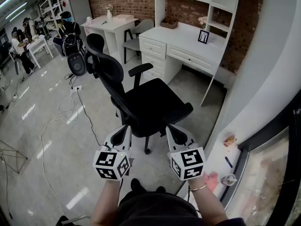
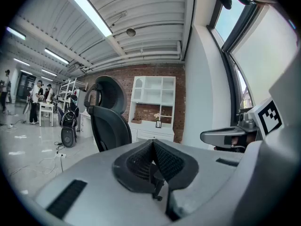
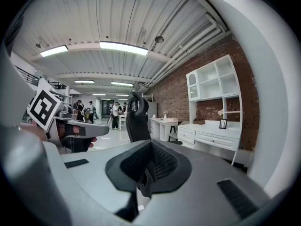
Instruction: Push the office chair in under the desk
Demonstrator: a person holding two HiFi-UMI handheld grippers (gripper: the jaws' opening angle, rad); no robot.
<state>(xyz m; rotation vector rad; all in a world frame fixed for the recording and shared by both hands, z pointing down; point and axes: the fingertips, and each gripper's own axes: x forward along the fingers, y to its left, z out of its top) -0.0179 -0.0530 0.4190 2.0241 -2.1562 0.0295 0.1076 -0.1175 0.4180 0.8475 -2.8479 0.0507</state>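
Note:
The black office chair (image 1: pixel 153 105) stands on the floor out from the white desk (image 1: pixel 188 41), its tall backrest (image 1: pixel 108 69) turned to the left. It faces the desk's knee gap at an angle. My left gripper (image 1: pixel 124 130) and right gripper (image 1: pixel 173 130) hover side by side just short of the seat's near edge. Both are shut with nothing between the jaws, and neither touches the chair. In the left gripper view the gripper (image 2: pixel 153 145) points at the backrest (image 2: pixel 110 126). The right gripper (image 3: pixel 149 147) looks past the chair (image 3: pixel 136 119) toward the desk (image 3: pixel 211 135).
A second white desk (image 1: pixel 113 25) with a grey chair stands further back. Cables (image 1: pixel 70 112) trail over the glossy floor at left, near a black bag (image 1: pixel 75 55). People (image 1: pixel 19 46) are at the far left. A white wall (image 1: pixel 263 79) and window sill (image 1: pixel 228 142) close the right side.

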